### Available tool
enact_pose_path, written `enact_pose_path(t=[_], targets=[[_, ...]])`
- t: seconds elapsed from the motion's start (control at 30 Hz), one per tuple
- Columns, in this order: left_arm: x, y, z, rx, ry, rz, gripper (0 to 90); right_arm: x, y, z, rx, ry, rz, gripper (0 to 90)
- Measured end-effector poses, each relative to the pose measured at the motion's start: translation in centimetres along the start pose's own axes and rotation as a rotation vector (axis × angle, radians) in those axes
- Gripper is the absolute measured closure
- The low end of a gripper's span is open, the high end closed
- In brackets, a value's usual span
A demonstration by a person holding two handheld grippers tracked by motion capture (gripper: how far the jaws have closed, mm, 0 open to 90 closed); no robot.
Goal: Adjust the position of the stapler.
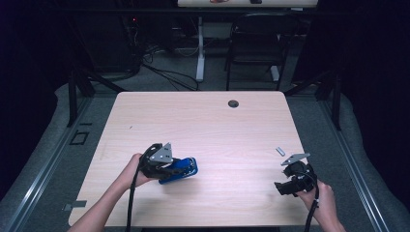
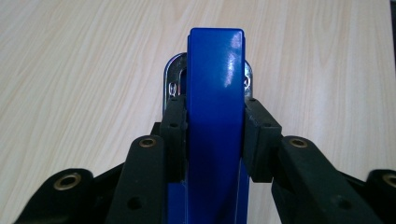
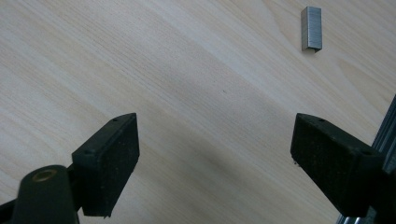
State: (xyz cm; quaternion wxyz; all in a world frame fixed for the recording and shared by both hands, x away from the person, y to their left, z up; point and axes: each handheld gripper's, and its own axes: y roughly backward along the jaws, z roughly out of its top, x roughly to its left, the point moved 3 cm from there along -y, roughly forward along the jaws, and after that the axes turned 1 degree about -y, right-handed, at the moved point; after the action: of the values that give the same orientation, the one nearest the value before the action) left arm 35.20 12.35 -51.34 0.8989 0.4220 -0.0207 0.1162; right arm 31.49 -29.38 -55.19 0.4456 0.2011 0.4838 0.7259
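From up high, we see our left gripper (image 1: 180, 166) holding the blue stapler (image 1: 183, 169) just over the table (image 1: 203, 121); our right gripper (image 1: 286, 180) waits by the staples (image 1: 280, 151).

The left gripper view shows the pads (image 2: 175, 130) pinching the stapler's (image 2: 215, 93) sides.

The right gripper view shows wide jaws and the staples (image 3: 311, 28) lying apart. We think loading them is left to do.

Stapler (image 1: 180, 170) at front-left of surface (image 1: 208, 125), between the pads of left tool (image 1: 167, 166). Staple strip (image 1: 280, 151) on surface near right edge, just behind right tool (image 1: 290, 181), well apart from stapler
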Motion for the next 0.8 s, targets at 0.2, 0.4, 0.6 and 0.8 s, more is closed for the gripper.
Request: enact_pose_path(t=[0.2,0.4,0.6,0.8], targets=[[-0.7,-1.2,1.2,0.012,-0.039,-0.033,66.2,0.1,-0.1,0.0,0.003,0.002,0.0,15.1],[-1.0,-2.0,2.1,0.015,-0.063,-0.06,66.1,0.1,-0.2,0.1,-0.004,-0.001,0.003,15.1],[-1.3,-2.5,3.0,0.015,-0.082,-0.079,66.1,0.1,-0.2,0.1,0.002,0.0,0.006,15.2],[-1.5,-3.4,4.1,0.012,-0.1,-0.093,66.1,0.1,-0.3,0.1,0.002,-0.001,0.004,15.2]])
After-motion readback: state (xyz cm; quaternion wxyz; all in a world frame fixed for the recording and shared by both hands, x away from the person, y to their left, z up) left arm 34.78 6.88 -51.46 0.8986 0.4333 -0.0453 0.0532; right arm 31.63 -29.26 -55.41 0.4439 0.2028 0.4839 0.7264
